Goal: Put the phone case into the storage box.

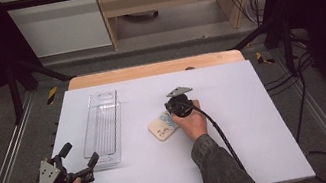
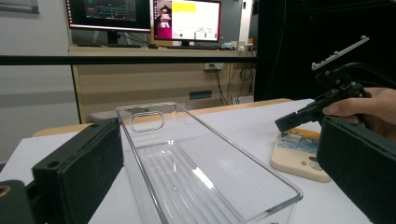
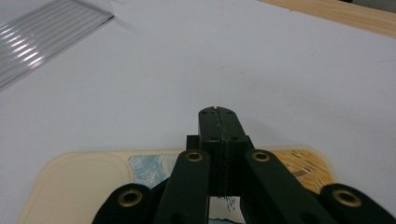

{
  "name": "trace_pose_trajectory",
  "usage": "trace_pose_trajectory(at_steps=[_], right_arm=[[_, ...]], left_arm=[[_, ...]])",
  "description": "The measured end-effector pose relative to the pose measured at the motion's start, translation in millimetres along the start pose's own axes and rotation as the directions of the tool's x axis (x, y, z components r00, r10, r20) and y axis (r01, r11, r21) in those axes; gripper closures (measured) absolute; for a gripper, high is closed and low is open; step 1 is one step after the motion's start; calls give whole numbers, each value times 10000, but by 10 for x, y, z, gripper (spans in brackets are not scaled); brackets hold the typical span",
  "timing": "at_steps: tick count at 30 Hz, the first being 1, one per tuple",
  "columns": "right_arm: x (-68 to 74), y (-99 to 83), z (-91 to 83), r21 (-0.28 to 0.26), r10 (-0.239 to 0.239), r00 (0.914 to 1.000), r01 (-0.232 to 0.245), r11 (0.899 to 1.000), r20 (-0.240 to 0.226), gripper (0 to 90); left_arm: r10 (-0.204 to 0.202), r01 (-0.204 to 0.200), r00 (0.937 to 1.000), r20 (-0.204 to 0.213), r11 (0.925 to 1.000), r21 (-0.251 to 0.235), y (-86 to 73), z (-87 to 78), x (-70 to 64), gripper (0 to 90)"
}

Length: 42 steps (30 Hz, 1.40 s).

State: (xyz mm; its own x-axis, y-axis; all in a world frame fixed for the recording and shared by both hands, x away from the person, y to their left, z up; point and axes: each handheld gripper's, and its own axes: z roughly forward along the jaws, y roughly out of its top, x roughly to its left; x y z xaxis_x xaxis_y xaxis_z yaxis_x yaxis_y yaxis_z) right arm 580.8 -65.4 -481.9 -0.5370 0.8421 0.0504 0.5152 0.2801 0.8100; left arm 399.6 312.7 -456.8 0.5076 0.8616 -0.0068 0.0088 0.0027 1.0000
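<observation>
While the right gripper (image 1: 172, 111) hangs over the phone case (image 1: 162, 126), its fingers (image 3: 218, 135) are pressed flat together, with nothing between them as far as the right gripper view lets one judge. That view looks down the closed fingers onto the case (image 3: 74, 179), whose cream border frames a printed picture in blue and ochre; the finger ends stand above the case's far edge, though whether they touch it is hard to tell. In the high view the case lies flat on the white counter (image 1: 238, 124), near its middle and just left of the right hand (image 1: 192, 123), with the camera cut-out towards the person. A clear plastic tray (image 1: 103, 127) lies lengthwise to the left of the case, apart from it, its handle slot at the far end. The left gripper (image 1: 78, 161) is held low at the near left corner of the counter, just short of the tray's near end, its fingers (image 2: 79, 168) spread wide apart. In the left gripper view they frame the tray (image 2: 196, 172), with the case (image 2: 301, 156) beyond at right.
</observation>
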Motion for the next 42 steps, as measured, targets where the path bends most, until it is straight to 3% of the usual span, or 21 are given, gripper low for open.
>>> trace_pose_trajectory(at_steps=[12,20,32,42], right_arm=[[15,50,203,708,-54,9996,35,9975,272,900],[5,88,212,1184,-167,9996,137,9929,245,900],[25,86,87,2138,-412,9991,388,9761,67,900],[69,-52,-118,2349,-460,9989,470,9709,-98,900]], left_arm=[[-80,80,10000,51,10000,-31,-1,-4,-1,4],[-52,52,9999,99,10000,-13,-2,0,-13,4],[-53,53,10000,38,10000,-6,2,-3,4,4],[3,-3,10000,48,10000,-7,4,-1,-10,4]])
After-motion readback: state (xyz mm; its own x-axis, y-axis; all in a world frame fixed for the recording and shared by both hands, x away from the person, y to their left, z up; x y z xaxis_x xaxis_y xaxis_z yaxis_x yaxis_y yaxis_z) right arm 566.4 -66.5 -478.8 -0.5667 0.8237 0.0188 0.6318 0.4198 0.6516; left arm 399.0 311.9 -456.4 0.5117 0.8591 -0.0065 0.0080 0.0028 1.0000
